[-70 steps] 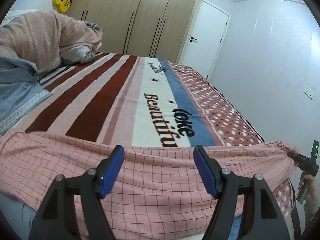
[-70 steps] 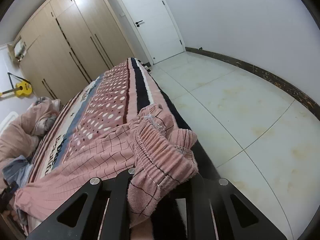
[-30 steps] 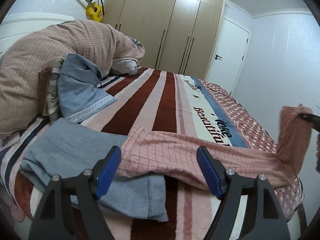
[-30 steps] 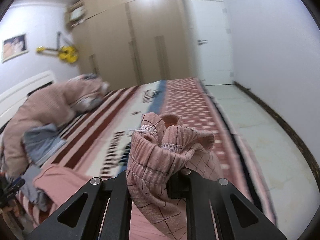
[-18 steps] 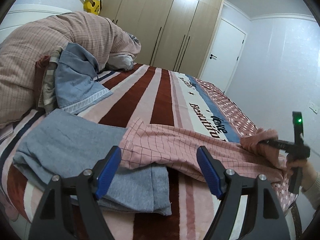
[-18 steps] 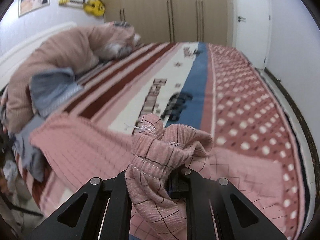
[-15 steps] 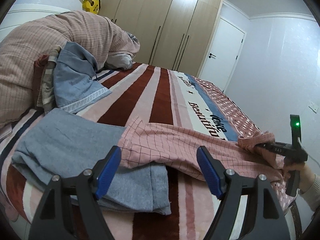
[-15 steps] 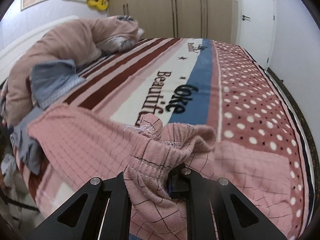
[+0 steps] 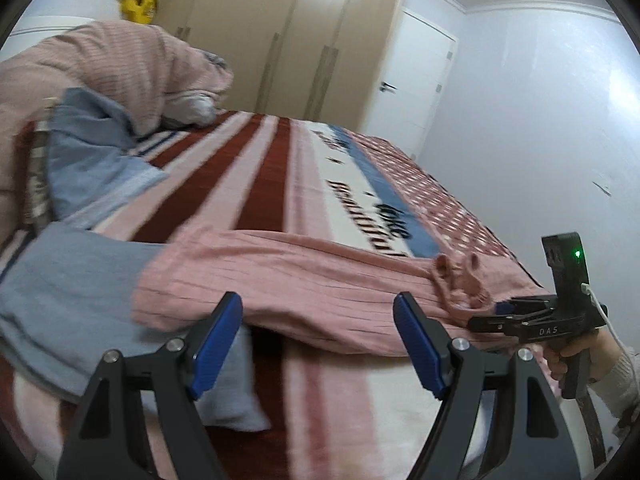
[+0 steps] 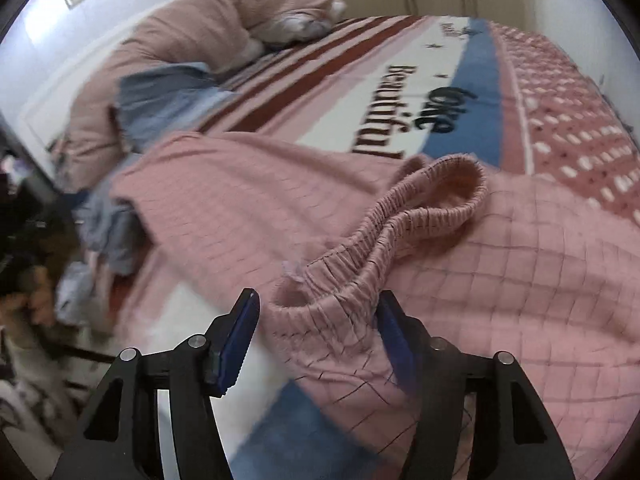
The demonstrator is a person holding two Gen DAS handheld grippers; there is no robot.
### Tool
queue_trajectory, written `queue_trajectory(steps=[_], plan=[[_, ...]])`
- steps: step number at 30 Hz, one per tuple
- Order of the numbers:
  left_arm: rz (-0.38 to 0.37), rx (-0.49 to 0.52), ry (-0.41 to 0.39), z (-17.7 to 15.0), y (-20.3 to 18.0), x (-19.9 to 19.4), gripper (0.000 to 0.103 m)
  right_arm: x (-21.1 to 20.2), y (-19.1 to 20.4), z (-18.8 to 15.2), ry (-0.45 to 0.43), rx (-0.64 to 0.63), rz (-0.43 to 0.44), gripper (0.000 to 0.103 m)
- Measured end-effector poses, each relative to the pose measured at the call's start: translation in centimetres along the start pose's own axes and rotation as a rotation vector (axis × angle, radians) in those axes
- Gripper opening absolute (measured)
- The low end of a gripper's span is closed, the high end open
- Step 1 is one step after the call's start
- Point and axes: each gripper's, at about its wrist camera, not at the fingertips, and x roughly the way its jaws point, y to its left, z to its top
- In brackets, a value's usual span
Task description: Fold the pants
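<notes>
The pink checked pants lie across the near end of the bed, folded over on themselves. Their elastic waistband rests bunched on top of the legs. My right gripper is open, its jaws on either side of the waistband's near end, not pinching it. It also shows in the left wrist view at the pants' right end. My left gripper is open and empty, just in front of the pants' near edge.
A grey-blue garment lies under the pants' left end. A pink duvet heap and blue cloth lie at the head of the striped blanket. Wardrobes and a white door stand behind.
My right gripper carried the waistband over onto the pant legs, lowered it and opened, letting it go. My left gripper stayed open and drew slightly nearer the pants.
</notes>
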Motion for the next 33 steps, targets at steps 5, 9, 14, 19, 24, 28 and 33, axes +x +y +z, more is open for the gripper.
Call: queue_trajectory(steps=[5,9,14,19,24,28,33], plan=[[-0.103,0.049,0.047,0.6,-4.6,3.2,0.074,-4.8,-0.2,-0.6,-0.119,-0.006,0.023,0.056],[-0.203,0.068,0.095,1.0,-8.6,6.6,0.074,-8.5,-2.6,-1.2,-0.214,-0.011,-0.135,0.056],[-0.255,0.121,0.151,1.9,-13.3,11.7,0.074,-10.8,-7.5,-3.2,-0.262,0.026,-0.335,0.056],[-0.260,0.154,0.229,1.7,-16.1,16.8,0.062,-10.3,-11.2,-6.2,-0.222,0.086,-0.325,0.056],[-0.246,0.178,0.265,1.5,-17.1,19.7,0.045,-10.0,-11.1,-8.6,-0.219,0.066,-0.270,0.057],[-0.222,0.138,0.256,1.6,-16.5,20.8,0.015,-10.2,-10.8,-9.7,-0.220,0.057,-0.255,0.057],[-0.151,0.079,0.252,2.1,-14.1,21.1,0.011,-10.8,-10.6,-10.4,-0.229,0.068,-0.233,0.057]])
